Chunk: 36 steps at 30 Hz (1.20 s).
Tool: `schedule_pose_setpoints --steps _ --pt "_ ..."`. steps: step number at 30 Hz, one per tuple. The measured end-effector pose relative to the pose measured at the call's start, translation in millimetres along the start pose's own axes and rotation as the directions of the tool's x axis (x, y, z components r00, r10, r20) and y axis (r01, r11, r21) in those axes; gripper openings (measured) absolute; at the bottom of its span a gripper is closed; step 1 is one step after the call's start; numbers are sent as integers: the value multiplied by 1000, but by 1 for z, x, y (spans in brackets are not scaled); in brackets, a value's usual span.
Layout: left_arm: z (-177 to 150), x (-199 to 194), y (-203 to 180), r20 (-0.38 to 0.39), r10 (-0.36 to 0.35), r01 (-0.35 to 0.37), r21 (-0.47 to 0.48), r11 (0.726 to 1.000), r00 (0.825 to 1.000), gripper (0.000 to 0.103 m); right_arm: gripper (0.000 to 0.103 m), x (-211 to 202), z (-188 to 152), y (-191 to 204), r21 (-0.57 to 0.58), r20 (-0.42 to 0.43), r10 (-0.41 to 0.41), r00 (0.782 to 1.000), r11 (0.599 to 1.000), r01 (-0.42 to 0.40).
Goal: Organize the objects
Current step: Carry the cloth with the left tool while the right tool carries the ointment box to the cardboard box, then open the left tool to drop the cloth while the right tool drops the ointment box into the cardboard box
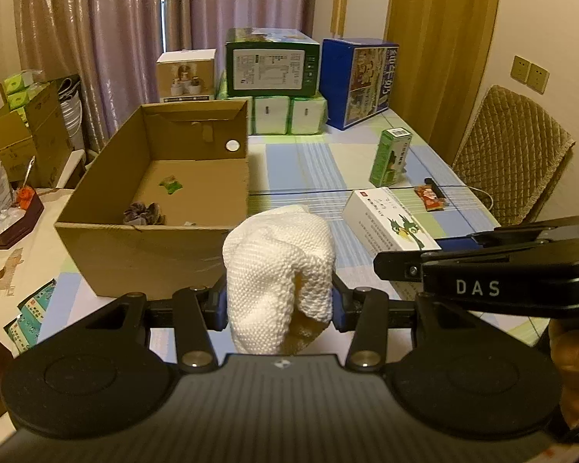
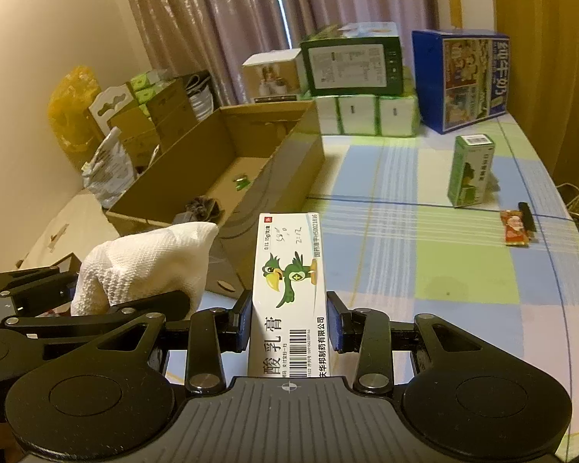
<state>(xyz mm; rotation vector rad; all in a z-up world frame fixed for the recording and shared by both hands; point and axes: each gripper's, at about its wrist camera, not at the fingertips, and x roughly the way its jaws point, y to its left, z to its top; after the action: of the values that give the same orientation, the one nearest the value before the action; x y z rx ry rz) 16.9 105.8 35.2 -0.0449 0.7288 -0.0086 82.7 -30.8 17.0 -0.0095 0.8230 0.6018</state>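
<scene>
my left tongs (image 1: 280,301) are clamped on a crumpled white paper towel (image 1: 278,266), which sits between the blue pads just in front of the near wall of the open cardboard box (image 1: 143,247). inside that box i see a small green packet (image 1: 170,184) on the floor and a dark bunched item (image 1: 141,212) near the front wall; i cannot tell what it is.

my right tongs (image 2: 289,322) are clamped on a white ointment box (image 2: 289,277) with a green bird printed on it, held lengthwise and pointing away from me, its far end close to the cardboard box's right wall. in the left view the same carton appears beside the towel, to its right.

on the checked counter (image 2: 444,270), a green carton (image 2: 470,169) stands upright well to the right, and a red sachet (image 2: 515,227) lies nearer the edge, touching a small black object (image 2: 528,216).
</scene>
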Motion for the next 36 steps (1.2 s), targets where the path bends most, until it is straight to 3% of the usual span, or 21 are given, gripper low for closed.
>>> schedule_pose_setpoints --steps 16,36 --pt "22 -1 64 20 86 -86 16 996 996 42 35 34 40 41 -48 11 64 998 997 -63" --pt "56 19 123 18 107 -107 -11 994 994 42 35 77 88 80 -63 17 119 993 991 -118"
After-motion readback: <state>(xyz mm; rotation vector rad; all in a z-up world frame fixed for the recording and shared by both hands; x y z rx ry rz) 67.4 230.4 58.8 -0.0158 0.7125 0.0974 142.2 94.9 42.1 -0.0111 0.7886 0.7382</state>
